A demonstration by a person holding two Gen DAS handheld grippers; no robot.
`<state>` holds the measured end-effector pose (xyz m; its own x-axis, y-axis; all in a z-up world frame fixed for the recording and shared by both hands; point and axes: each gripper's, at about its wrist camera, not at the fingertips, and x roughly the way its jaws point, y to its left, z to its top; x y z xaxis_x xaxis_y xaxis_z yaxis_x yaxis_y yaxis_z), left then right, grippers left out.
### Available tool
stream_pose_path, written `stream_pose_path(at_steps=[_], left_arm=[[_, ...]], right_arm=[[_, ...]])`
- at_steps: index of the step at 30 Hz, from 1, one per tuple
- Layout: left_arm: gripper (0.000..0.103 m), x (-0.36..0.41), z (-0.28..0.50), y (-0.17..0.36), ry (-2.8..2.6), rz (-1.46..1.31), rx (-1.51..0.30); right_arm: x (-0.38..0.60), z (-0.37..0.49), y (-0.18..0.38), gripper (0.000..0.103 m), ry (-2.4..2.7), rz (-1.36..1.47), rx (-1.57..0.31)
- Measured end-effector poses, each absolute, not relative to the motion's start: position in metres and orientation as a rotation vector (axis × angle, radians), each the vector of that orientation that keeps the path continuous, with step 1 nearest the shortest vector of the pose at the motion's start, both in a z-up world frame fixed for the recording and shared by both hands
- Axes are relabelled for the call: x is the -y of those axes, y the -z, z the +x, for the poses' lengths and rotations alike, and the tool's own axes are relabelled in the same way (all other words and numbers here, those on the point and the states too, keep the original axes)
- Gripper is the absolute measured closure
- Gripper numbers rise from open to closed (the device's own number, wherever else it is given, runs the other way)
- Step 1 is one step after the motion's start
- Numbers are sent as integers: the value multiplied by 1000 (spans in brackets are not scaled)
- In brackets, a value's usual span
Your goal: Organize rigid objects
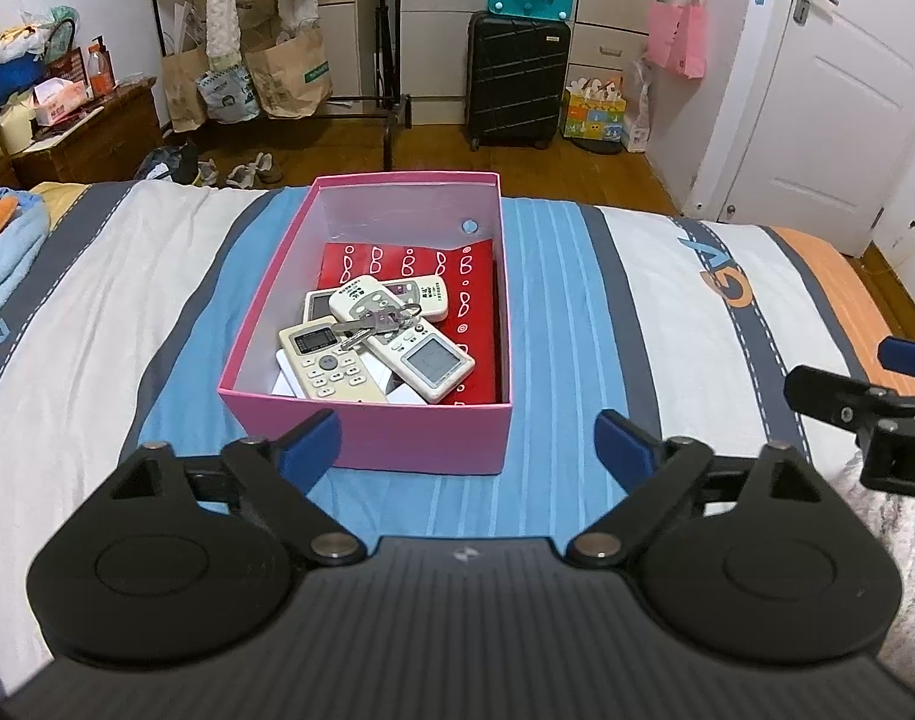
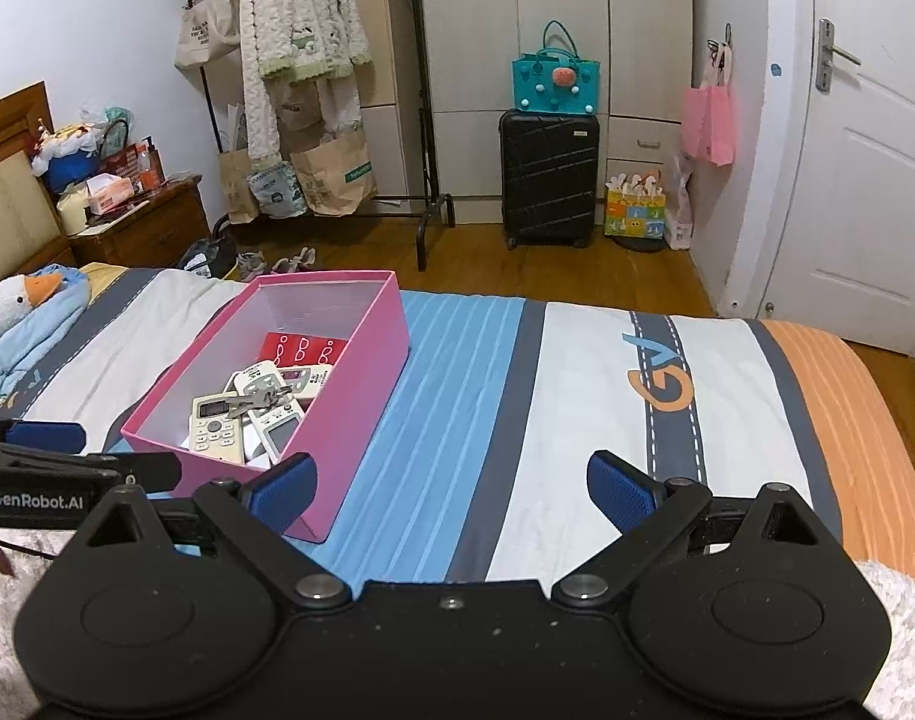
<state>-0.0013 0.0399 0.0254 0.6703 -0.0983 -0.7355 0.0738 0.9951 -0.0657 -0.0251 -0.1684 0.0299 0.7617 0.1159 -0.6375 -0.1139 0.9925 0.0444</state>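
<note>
Both grippers, left gripper (image 1: pixel 468 441) and right gripper (image 2: pixel 451 489), wide and empty; remotes (image 1: pixel 391 342) in box (image 1: pixel 373 420) look light, stiff, slick, so pinch across the long sides.

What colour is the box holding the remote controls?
Pink outside, pale inside; the box shows best in the left wrist view.

Box (image 1: pixel 361 420) sits on bed (image 1: pixel 637 300). In it: 3 remotes (image 1: pixel 331 360) over a flat packet (image 1: pixel 475 300), keys (image 1: pixel 379 321) on top. Suitcase (image 1: pixel 517 78) stands behind, on floor.
</note>
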Motion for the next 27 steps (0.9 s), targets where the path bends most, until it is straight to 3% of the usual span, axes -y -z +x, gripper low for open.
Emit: stream_pose_path(at_steps=[27], left_arm=[[5,-37,10,-10,70,11,-992]], right_arm=[[159,-24,-21,5,-74,-13,-784]])
